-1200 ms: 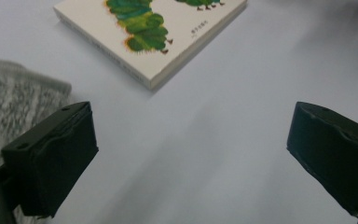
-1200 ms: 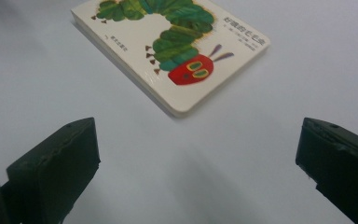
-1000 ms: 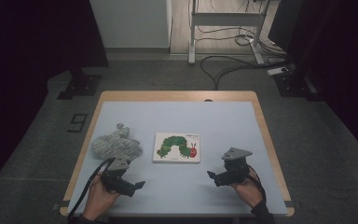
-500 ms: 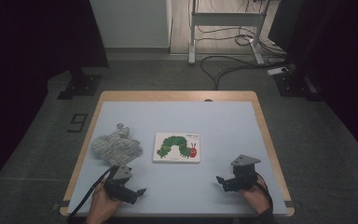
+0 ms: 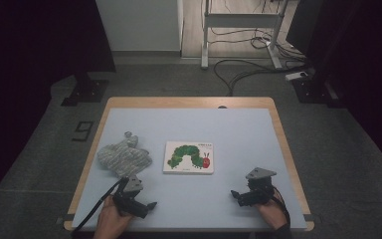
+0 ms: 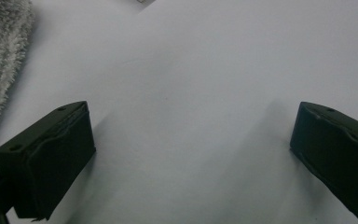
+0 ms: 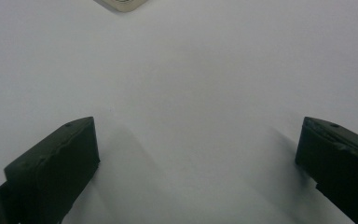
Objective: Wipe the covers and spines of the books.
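Note:
A picture book with a green caterpillar on its white cover lies flat at the middle of the pale blue table. A crumpled grey cloth lies to its left; its fuzzy edge is at the left of the left gripper view. My left gripper rests low near the front left edge, below the cloth, jaws wide apart over bare table. My right gripper sits near the front right, also open and holding nothing. A corner of the book peeks in at the top of the right gripper view.
The table has a wooden rim. Beyond it on the grey floor are a desk frame, loose cables, a white cabinet and a black stand base at the left.
Both hands have drawn their grippers back toward the front edge of the table, away from the cloth and the book. Nothing on the table has moved.

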`<state>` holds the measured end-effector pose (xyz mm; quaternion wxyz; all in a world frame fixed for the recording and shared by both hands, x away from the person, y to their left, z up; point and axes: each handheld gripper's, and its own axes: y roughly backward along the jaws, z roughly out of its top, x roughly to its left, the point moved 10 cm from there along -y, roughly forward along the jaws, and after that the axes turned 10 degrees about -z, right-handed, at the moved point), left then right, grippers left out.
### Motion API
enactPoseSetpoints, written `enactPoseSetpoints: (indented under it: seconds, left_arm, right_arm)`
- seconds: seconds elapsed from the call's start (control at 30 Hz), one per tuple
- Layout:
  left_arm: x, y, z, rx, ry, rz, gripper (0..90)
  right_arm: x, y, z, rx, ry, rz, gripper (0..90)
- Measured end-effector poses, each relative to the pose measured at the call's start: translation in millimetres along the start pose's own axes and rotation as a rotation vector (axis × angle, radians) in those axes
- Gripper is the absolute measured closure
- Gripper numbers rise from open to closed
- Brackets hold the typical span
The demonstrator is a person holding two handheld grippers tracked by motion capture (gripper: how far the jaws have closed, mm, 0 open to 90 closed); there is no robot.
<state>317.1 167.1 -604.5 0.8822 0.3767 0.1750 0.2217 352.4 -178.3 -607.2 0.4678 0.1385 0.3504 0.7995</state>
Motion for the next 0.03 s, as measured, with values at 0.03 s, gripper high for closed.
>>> enactPoseSetpoints:
  seconds: [0.03]
  left_arm:
    - [-0.5, 0.3, -0.4, 0.000, 0.009, 0.009, 0.0]
  right_arm:
    - [0.0, -0.1, 0.0, 0.000, 0.003, -0.002, 0.0]
